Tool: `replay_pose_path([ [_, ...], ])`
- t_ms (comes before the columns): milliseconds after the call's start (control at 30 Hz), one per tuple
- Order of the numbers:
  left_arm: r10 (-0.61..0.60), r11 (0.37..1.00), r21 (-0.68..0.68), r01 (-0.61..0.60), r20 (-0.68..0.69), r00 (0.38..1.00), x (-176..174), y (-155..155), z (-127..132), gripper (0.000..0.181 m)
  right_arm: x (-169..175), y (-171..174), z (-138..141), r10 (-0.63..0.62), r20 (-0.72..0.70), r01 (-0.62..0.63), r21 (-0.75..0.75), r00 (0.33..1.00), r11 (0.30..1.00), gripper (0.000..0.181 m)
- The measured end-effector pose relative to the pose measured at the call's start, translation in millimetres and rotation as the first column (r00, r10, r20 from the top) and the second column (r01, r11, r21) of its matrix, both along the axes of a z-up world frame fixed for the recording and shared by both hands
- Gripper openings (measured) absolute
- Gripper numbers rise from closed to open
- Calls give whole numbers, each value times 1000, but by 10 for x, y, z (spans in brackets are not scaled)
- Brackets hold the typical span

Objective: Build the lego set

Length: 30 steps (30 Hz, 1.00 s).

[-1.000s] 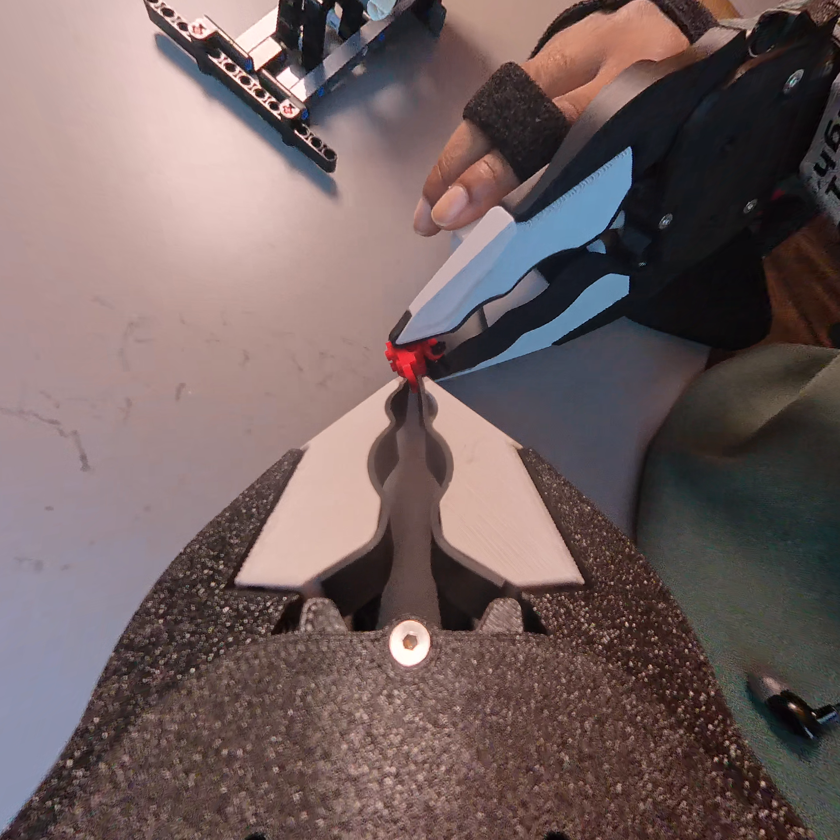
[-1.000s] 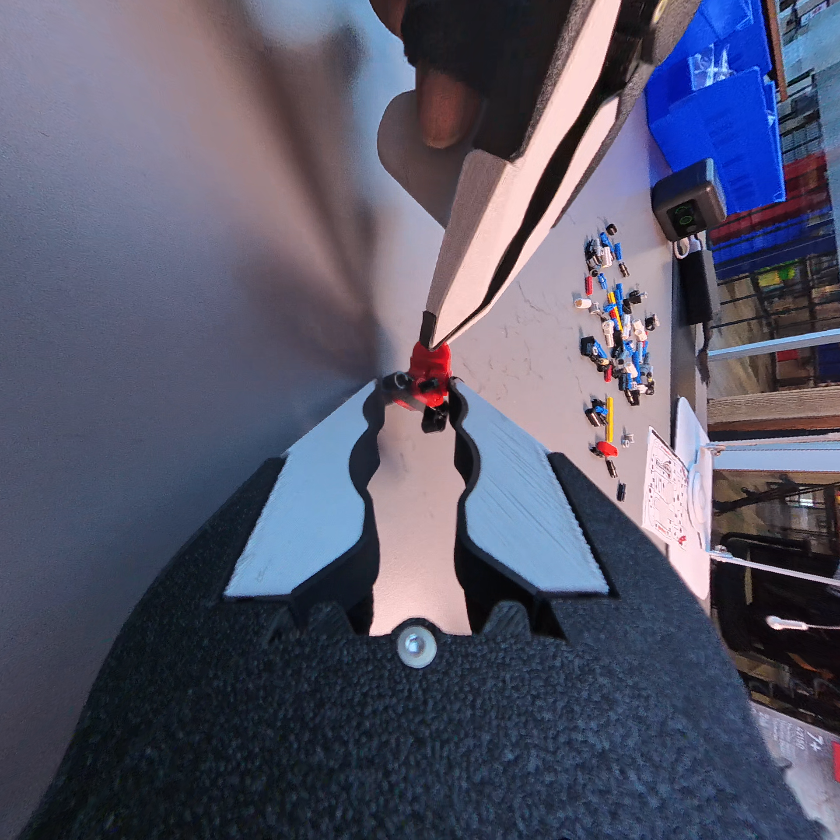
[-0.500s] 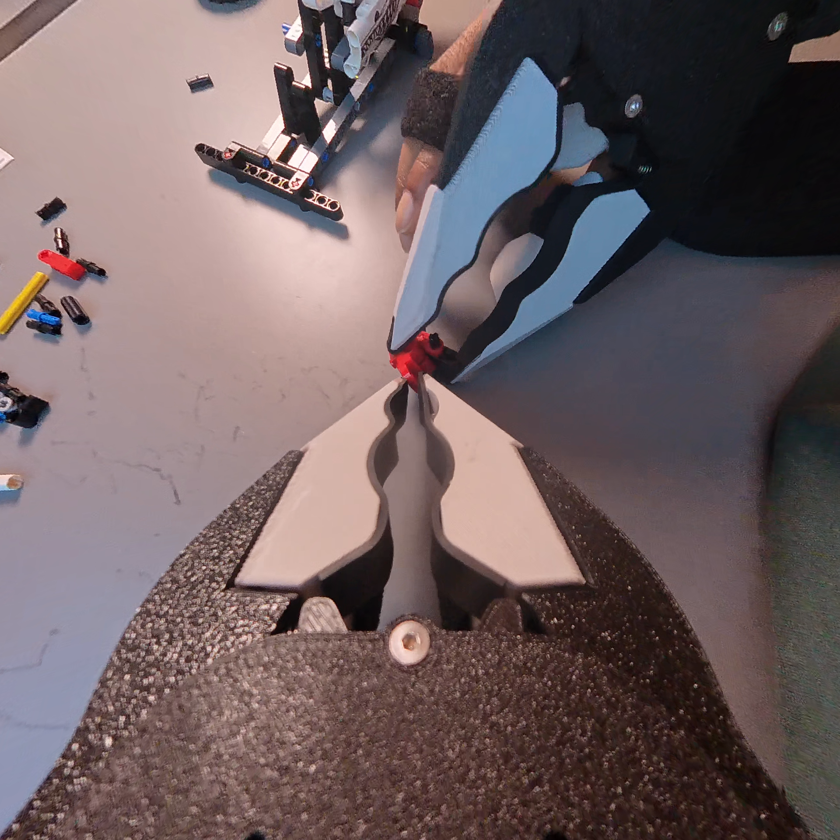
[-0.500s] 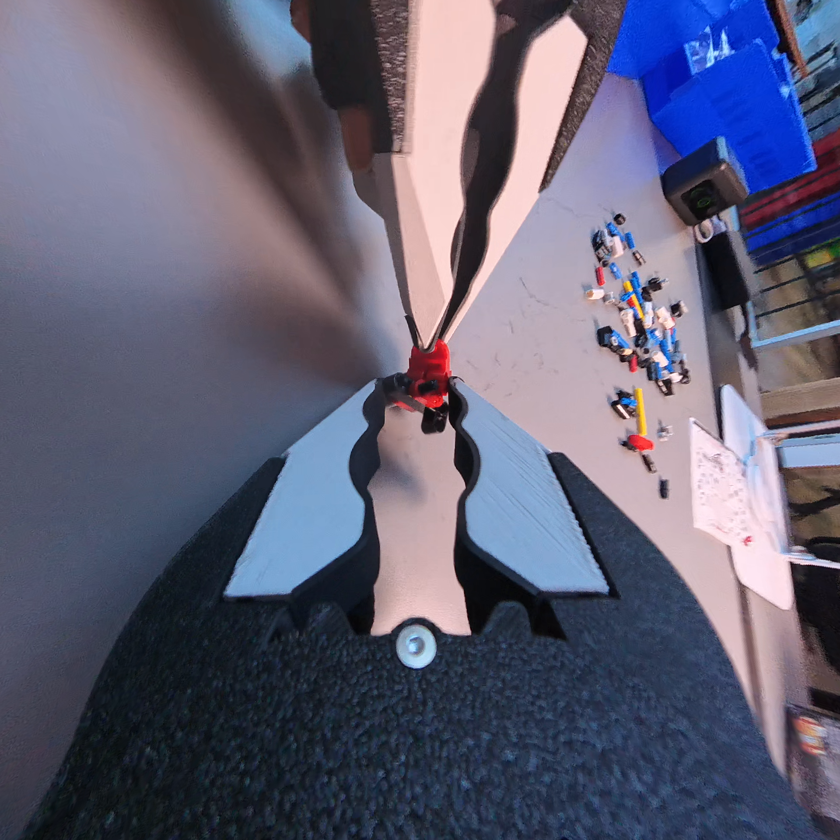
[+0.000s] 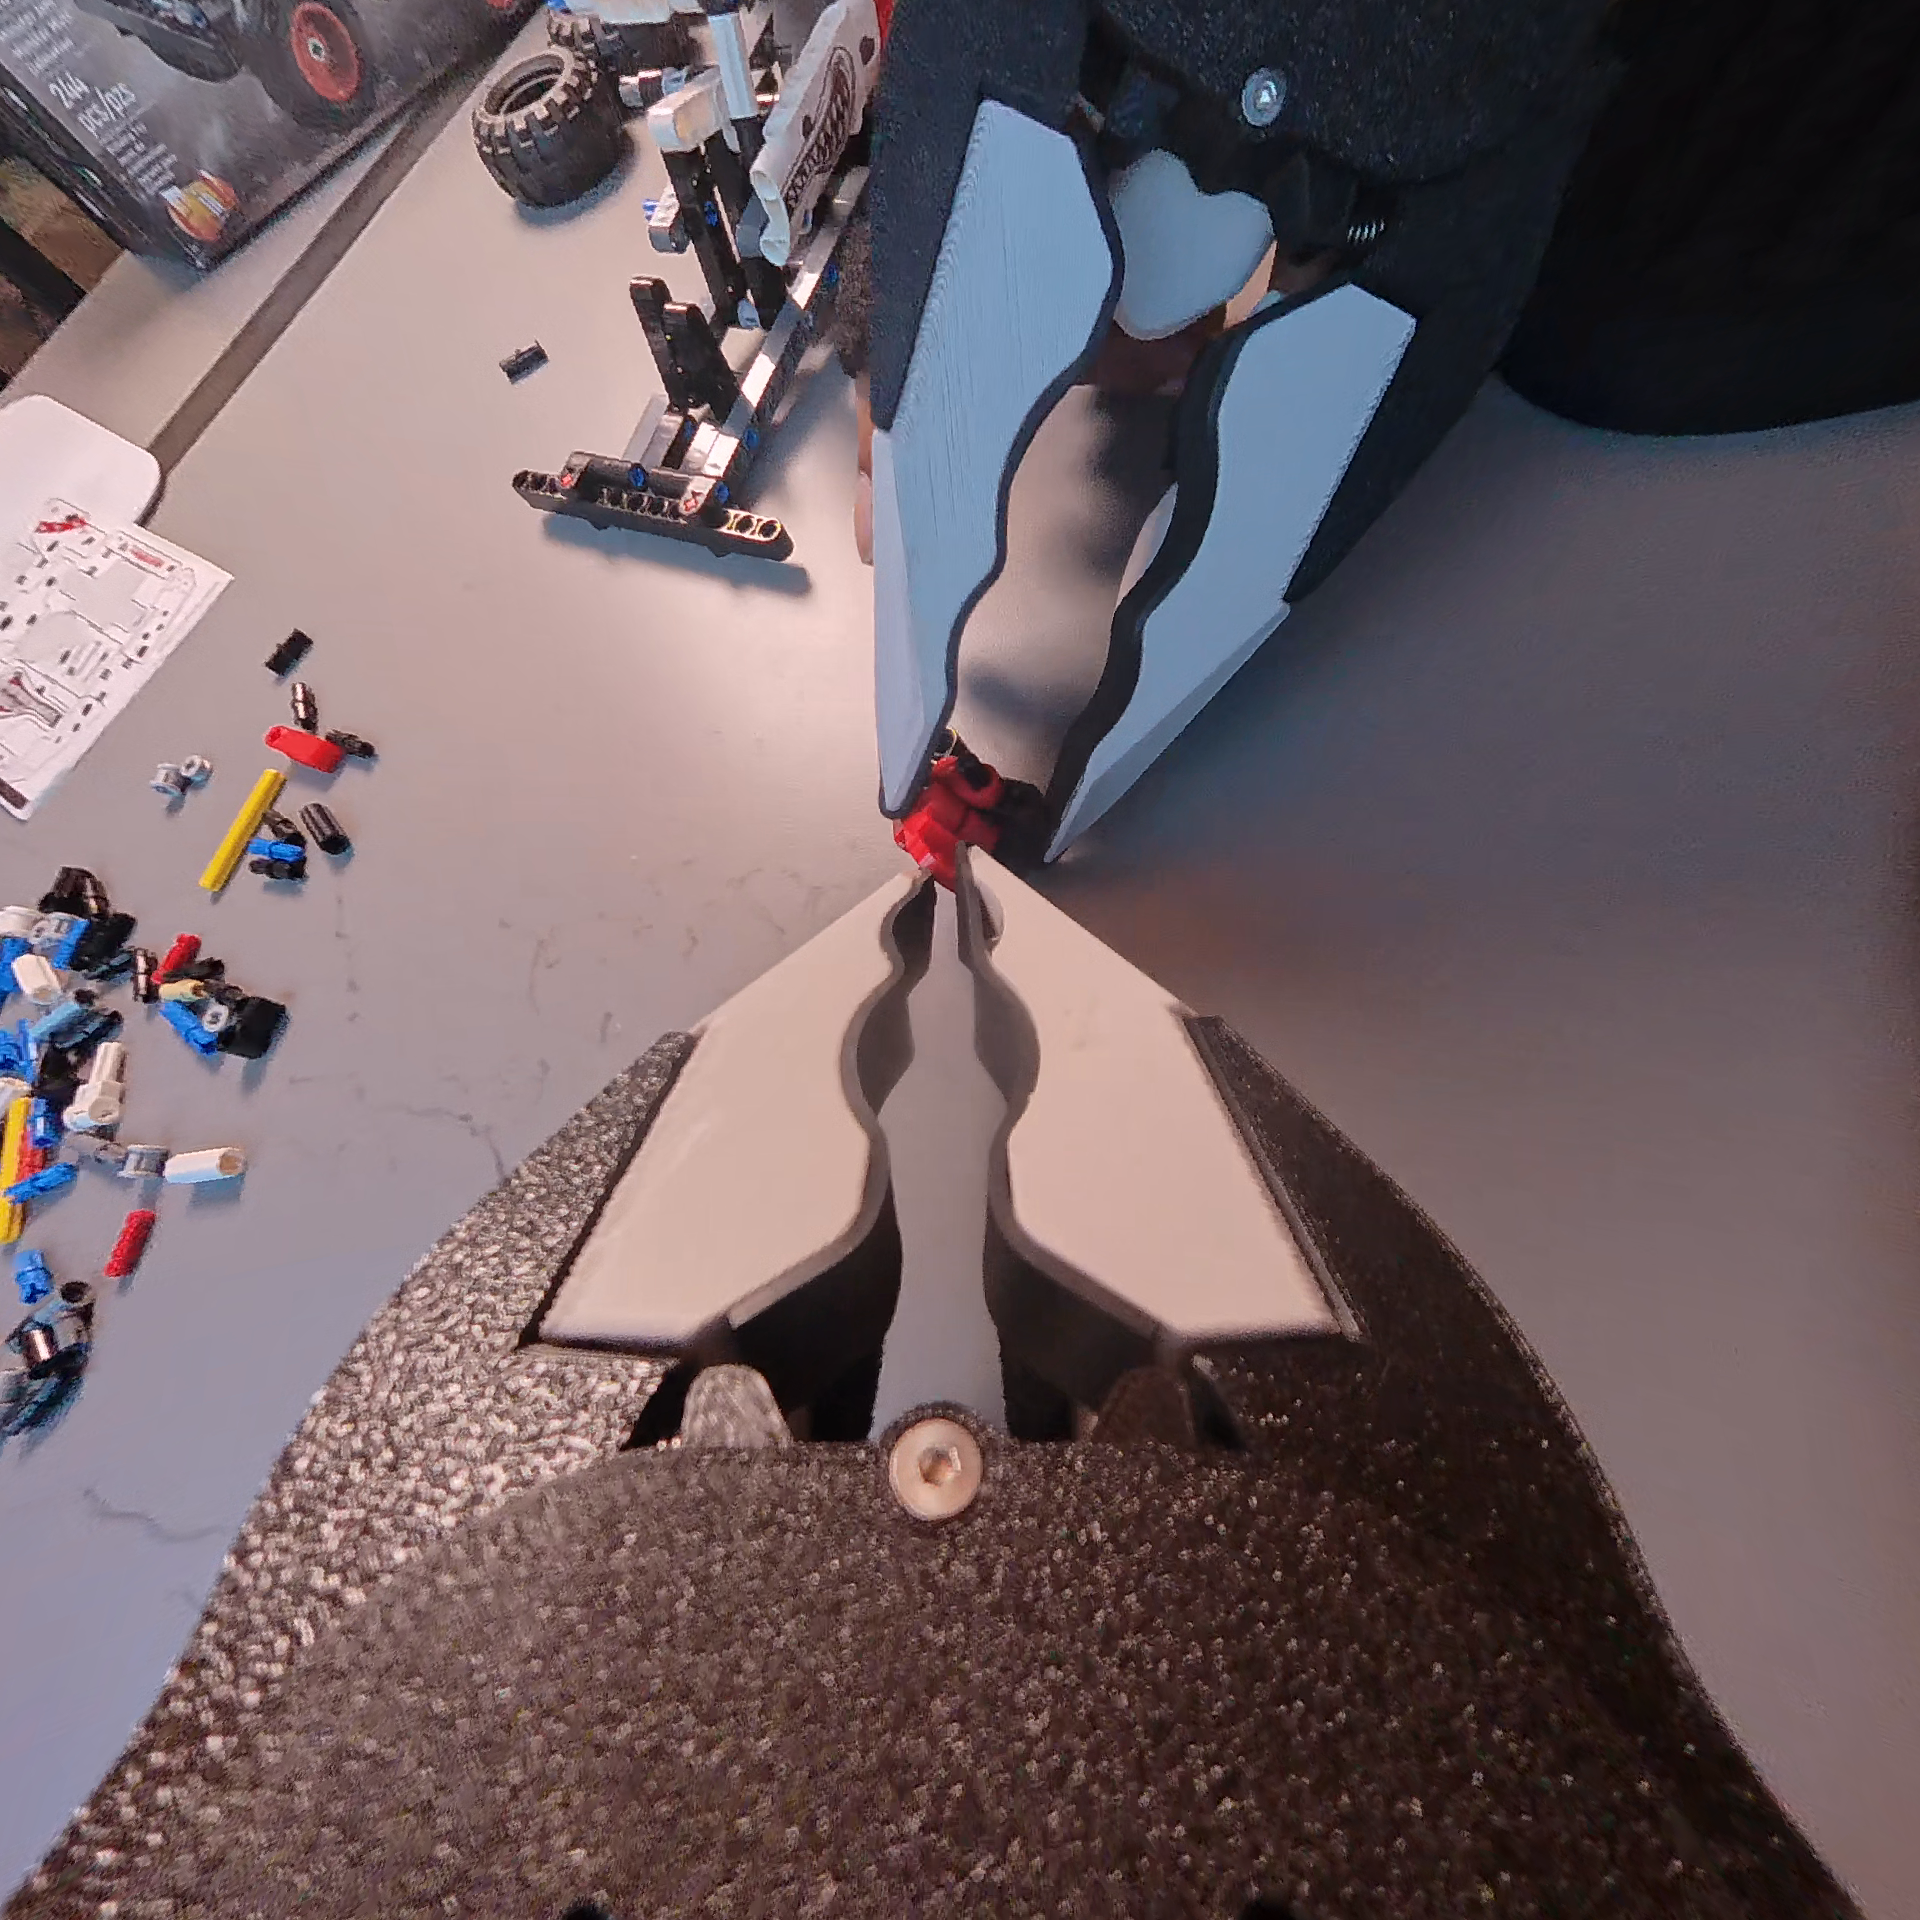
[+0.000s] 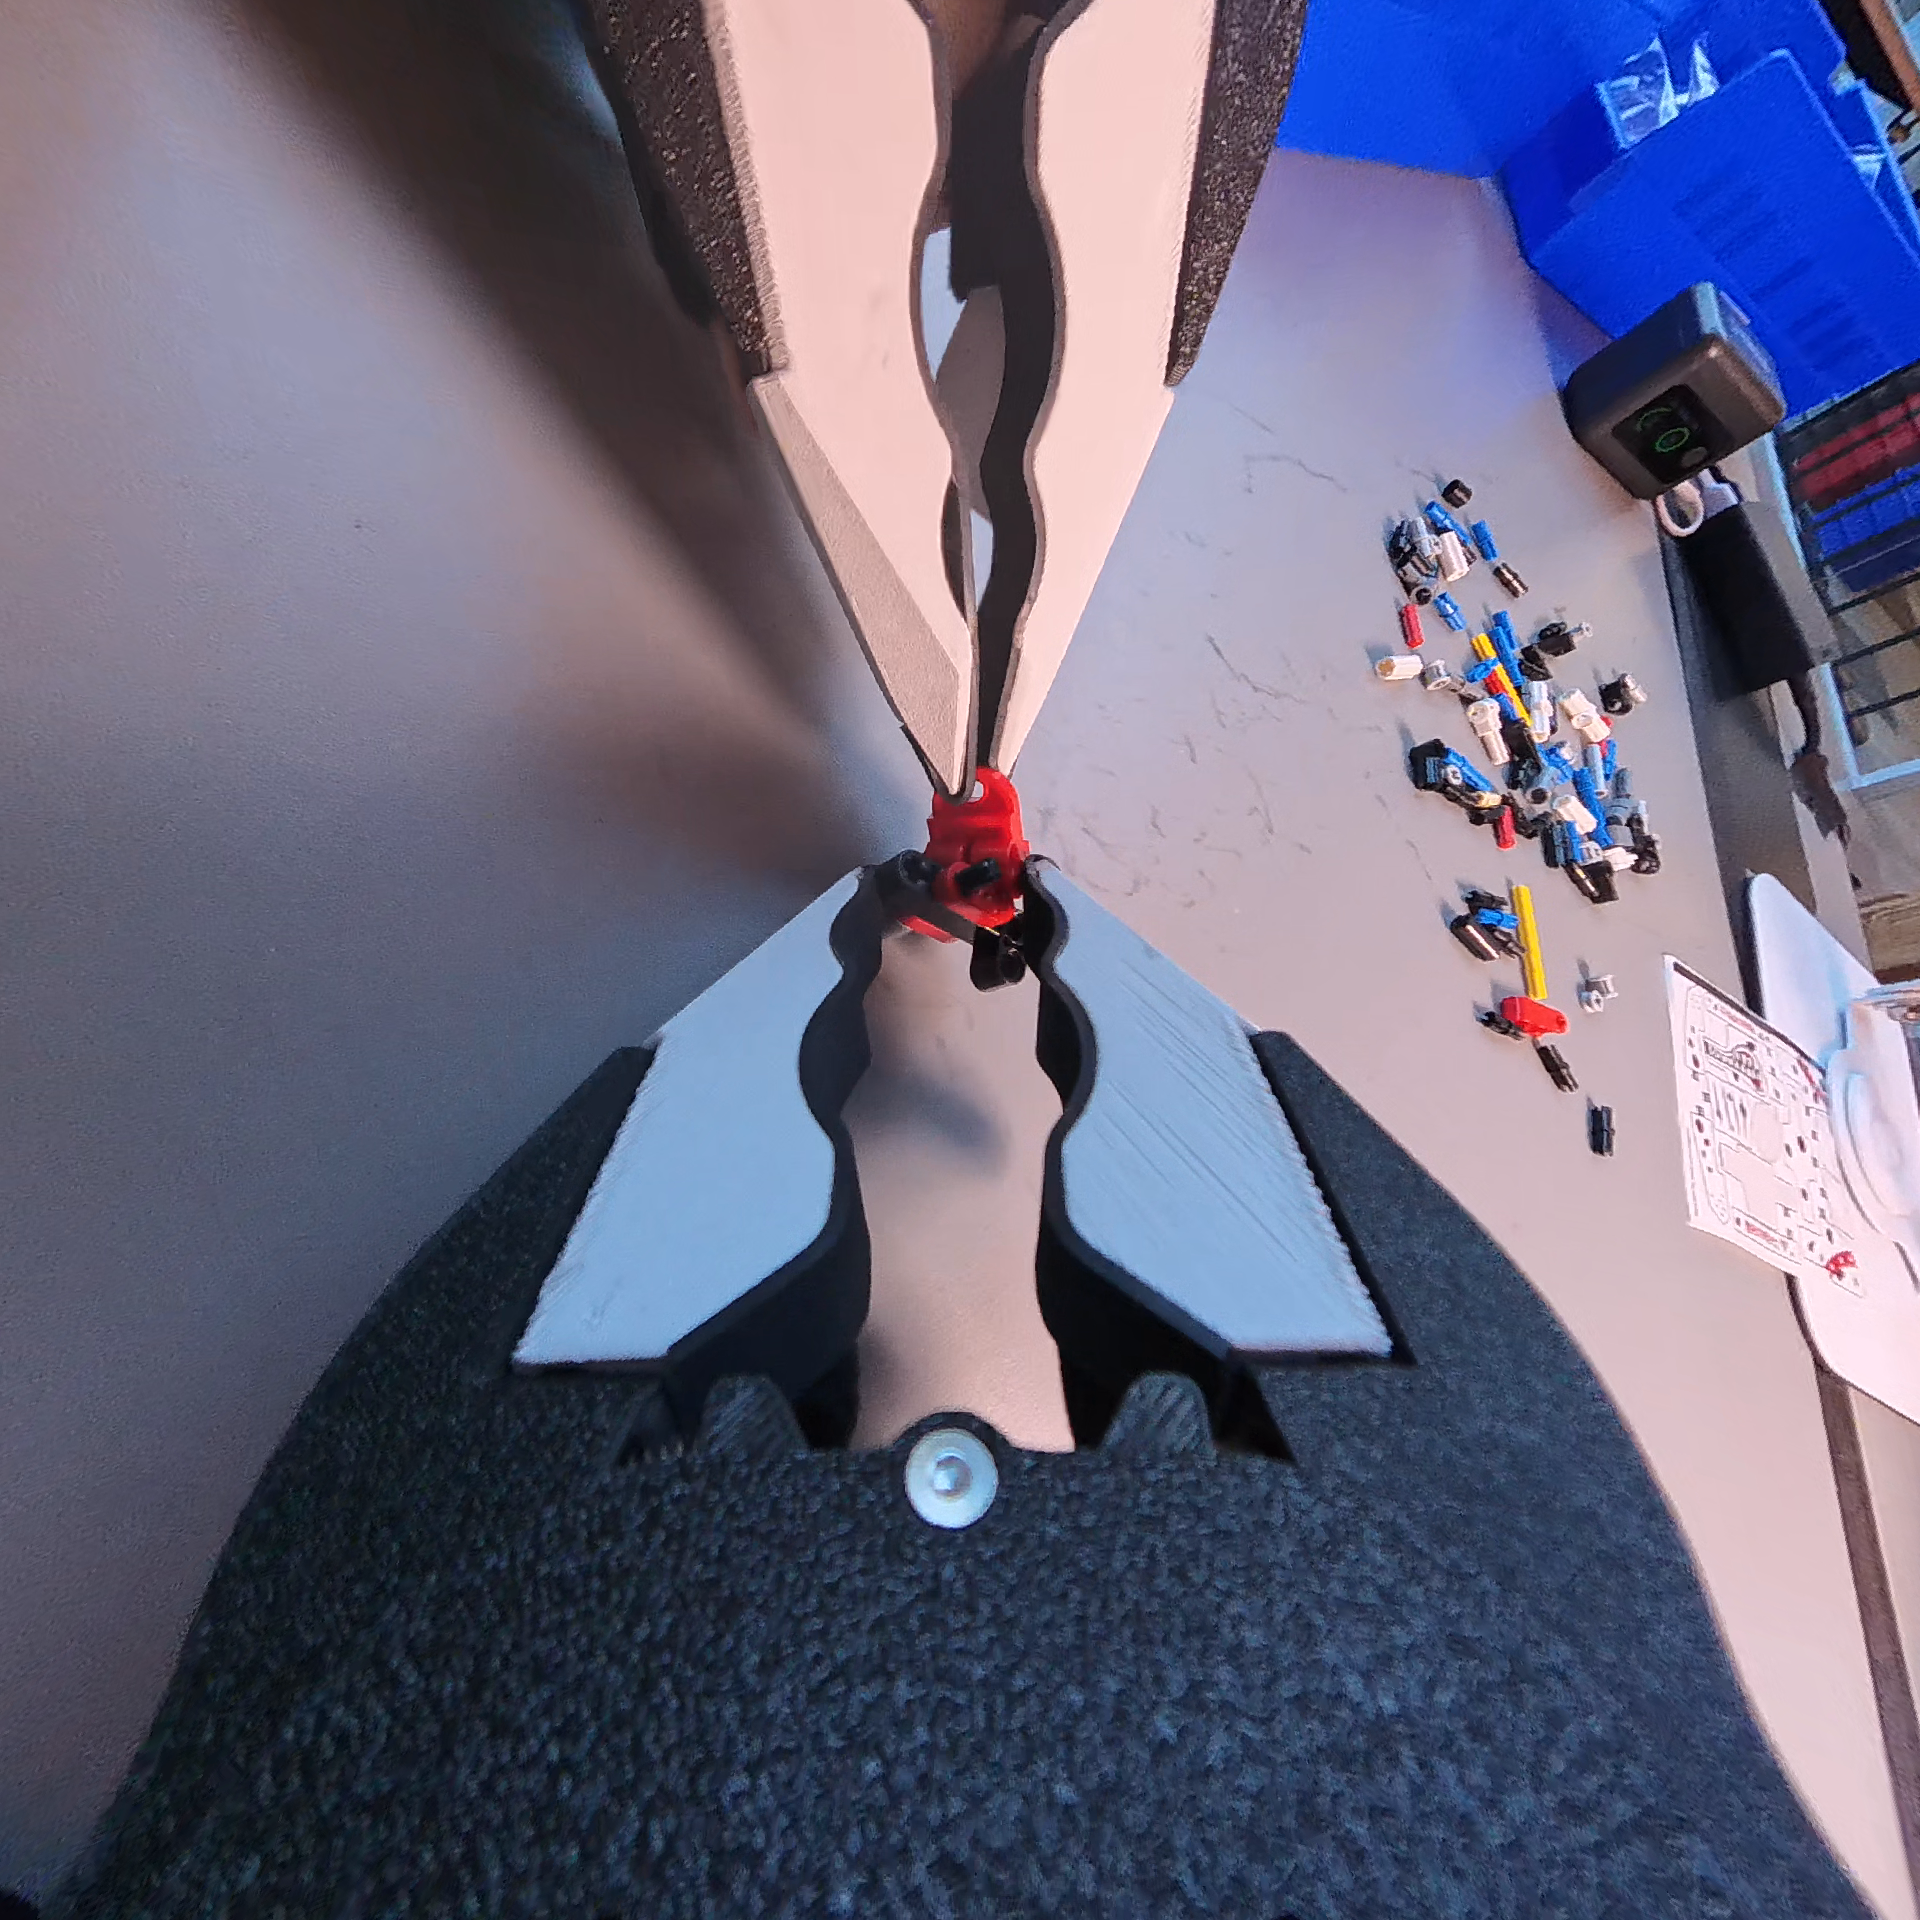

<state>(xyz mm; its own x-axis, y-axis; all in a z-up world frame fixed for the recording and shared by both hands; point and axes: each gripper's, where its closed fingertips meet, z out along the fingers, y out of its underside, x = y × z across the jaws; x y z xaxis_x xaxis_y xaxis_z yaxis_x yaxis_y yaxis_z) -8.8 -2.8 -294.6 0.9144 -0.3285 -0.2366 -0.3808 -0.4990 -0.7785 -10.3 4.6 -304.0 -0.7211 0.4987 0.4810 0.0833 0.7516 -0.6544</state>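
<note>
Where the grey table [image 5: 1455,727] spreads widest, half-built black lego frame [image 5: 717,395] standing far left, loose pieces [image 6: 1527,717] scattered, right gripper [image 6: 940,894] and left gripper [image 5: 940,883] tip to tip, both clamped on small red connector [image 6: 971,831] held above tabletop.

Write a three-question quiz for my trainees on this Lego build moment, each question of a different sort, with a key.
1. True or false: the left gripper and the right gripper both pinch the red piece.
2. Which side of the left wrist view shows the loose parts pile: left or right?
3. Fill in: the half-built frame stands on the table beside a black ____.

Key: 1 true. 2 left. 3 tyre.
</note>
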Motion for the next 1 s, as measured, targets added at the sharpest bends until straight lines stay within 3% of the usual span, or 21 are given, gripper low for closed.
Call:
replay_pose_path([
  [500,-48,997,57,55,-126,991,28,-13,-10,5,14,3,-12,12,5,-12,5,1000,1000,29],
  [633,-15,998,-52,21,108,994,29,-43,-22,6,5,-11,-2,26,-48,-23,61,999,998,28],
  [733,28,996,-92,-3,280,959,50,-36,-5,5,10,-6,-1,34,-93,-25,96,995,995,27],
  [867,79,982,-186,21,511,856,91,-28,12,11,10,-20,12,58,-162,-34,148,985,988,27],
  [1000,151,962,-270,42,654,742,101,-12,39,12,9,-19,23,72,-220,-27,198,973,980,27],
])
